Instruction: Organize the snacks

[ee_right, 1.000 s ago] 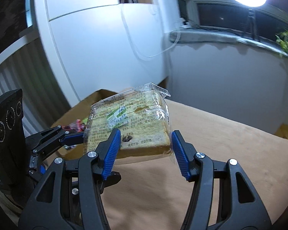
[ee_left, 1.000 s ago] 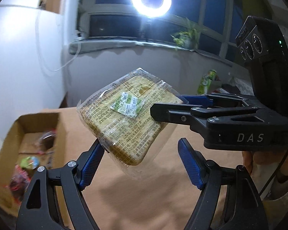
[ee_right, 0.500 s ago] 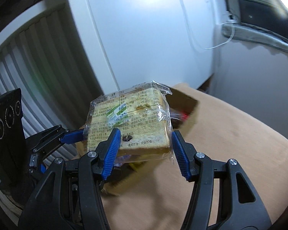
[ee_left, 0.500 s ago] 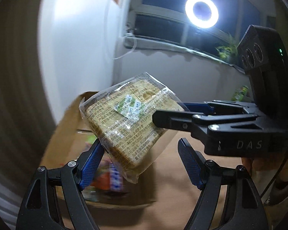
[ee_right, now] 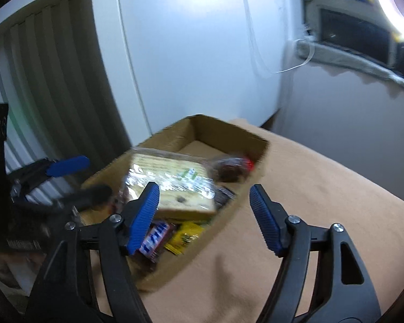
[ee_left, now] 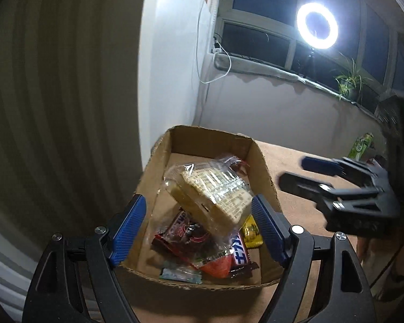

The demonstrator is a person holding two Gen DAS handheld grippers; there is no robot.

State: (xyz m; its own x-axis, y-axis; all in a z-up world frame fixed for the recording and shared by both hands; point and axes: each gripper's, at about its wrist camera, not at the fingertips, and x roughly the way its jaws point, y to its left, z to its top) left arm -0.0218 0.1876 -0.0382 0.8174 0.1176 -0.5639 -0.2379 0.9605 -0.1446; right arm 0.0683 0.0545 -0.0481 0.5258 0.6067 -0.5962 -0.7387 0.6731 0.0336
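Now both our left tool and right tool gape apart; we let the wrapped bread settle flat inside the cardboard box.

Two hand-held grippers with black frames and blue finger pads.

The left gripper has black triangular-cutout arms, silver screws and ribbed blue pads. The right gripper is built alike; at the right edge of the left view its black body appears, with a bare hand beneath; blurred white lettering shows lower left in the right view.
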